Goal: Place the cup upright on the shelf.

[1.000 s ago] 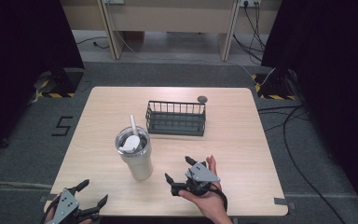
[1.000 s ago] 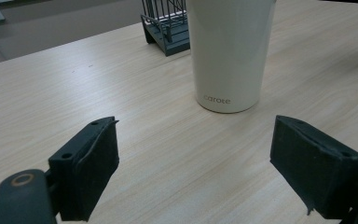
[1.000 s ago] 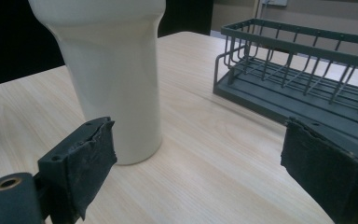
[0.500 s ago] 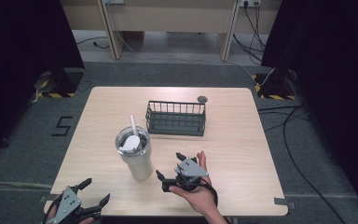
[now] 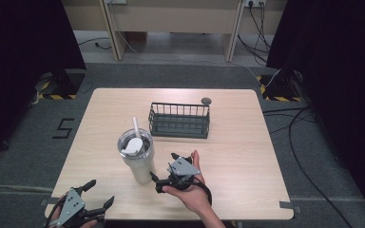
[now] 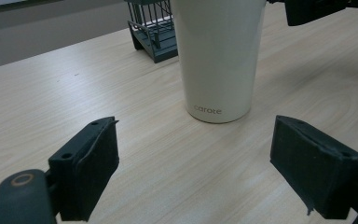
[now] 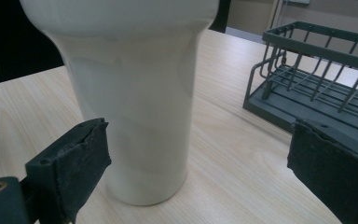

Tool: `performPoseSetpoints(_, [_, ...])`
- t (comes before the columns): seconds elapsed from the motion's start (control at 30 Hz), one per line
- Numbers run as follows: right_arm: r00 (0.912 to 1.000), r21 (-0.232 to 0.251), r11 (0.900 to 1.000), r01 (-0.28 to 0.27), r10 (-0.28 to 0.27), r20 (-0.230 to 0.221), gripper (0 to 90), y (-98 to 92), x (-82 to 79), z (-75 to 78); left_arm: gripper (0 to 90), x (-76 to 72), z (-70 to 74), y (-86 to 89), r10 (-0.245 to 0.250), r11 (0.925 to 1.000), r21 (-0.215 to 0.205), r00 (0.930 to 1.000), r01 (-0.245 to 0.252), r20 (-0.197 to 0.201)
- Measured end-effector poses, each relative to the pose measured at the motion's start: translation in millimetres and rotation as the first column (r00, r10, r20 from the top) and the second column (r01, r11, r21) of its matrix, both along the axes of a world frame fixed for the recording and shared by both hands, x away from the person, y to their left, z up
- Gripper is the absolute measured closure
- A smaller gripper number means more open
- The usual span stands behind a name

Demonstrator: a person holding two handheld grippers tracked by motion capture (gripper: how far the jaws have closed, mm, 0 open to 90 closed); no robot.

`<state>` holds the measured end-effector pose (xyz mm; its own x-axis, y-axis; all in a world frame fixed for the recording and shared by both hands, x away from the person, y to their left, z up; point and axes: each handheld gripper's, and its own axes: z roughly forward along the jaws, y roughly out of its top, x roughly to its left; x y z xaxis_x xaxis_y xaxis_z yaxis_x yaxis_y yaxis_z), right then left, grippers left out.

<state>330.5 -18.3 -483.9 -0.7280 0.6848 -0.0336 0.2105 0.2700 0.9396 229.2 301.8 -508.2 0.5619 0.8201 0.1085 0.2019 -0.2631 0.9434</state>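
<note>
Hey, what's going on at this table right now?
A person holds a two-jaw tool in each hand at a wooden table. The right tool is open, its jaws pointed at the base of a cream tumbler with a lid and straw, close beside it but not gripping. The left tool sits open near the table's front edge. A dark wire basket stands behind the tumbler.

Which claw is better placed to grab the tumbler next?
Right. The right claw is open beside the tumbler, its base between the jaws. The left claw is open too, farther back at the table edge.
</note>
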Motion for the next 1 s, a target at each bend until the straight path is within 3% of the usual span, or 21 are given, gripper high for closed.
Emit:
performPoseSetpoints(0.23, [0.9995,-0.021,0.999,-0.024,0.024,0.020,0.4,16.7,0.7,-0.3,14.5,0.5,0.1,-0.7,-0.001,1.0000,-0.004,1.0000,0.001,0.003])
performPoseSetpoints(0.47, [0.9988,0.015,0.999,-0.048,0.048,0.009,0.3,32.1,1.2,-3.8,14.6,0.4,0.0,0.1,-0.002,1.0000,-0.007,1.0000,0.002,0.004])
performPoseSetpoints(1.0, [0.9962,0.032,0.996,-0.084,0.083,0.024,0.3,56.7,10.8,-8.8,14.6,0.7,-0.7,0.7,-0.003,1.0000,-0.008,1.0000,0.003,-0.002])
